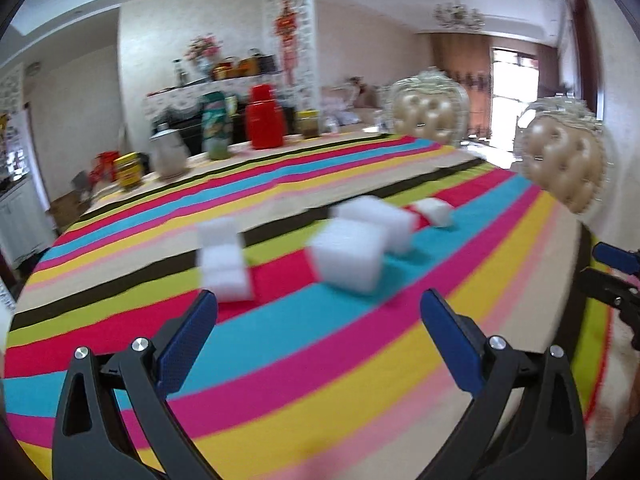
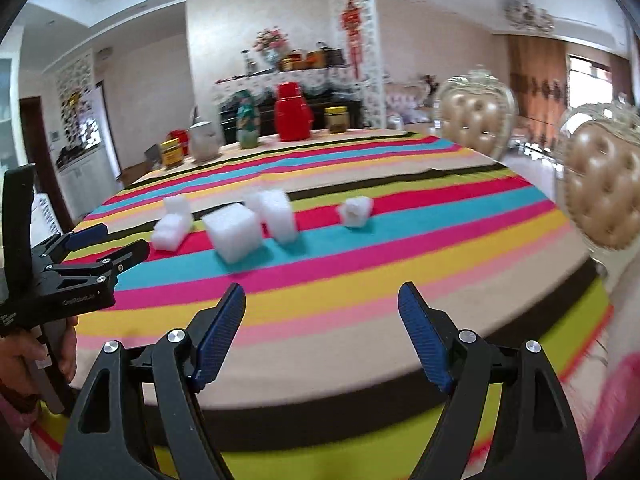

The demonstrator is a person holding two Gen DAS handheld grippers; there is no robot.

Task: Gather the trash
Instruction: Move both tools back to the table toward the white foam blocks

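Several white foam blocks lie on the striped tablecloth (image 1: 360, 360): a large cube (image 1: 352, 254) (image 2: 234, 232), a second block behind it (image 1: 380, 216) (image 2: 278, 214), a stacked pair to the left (image 1: 222, 260) (image 2: 172, 224) and a small piece to the right (image 1: 436, 210) (image 2: 355, 210). My left gripper (image 1: 319, 302) is open and empty just short of the large cube. My right gripper (image 2: 322, 292) is open and empty over the table's near edge, farther back from the blocks. In the right wrist view the left gripper (image 2: 100, 240) shows at the left, held by a hand (image 2: 24, 356).
A red thermos (image 1: 264, 118) (image 2: 292, 114), a green bottle (image 1: 216, 124), a steel kettle (image 1: 168, 152) and a yellow jar (image 2: 335, 119) stand along the table's far edge. Two padded chairs (image 1: 428, 110) (image 1: 564, 164) stand at the right side.
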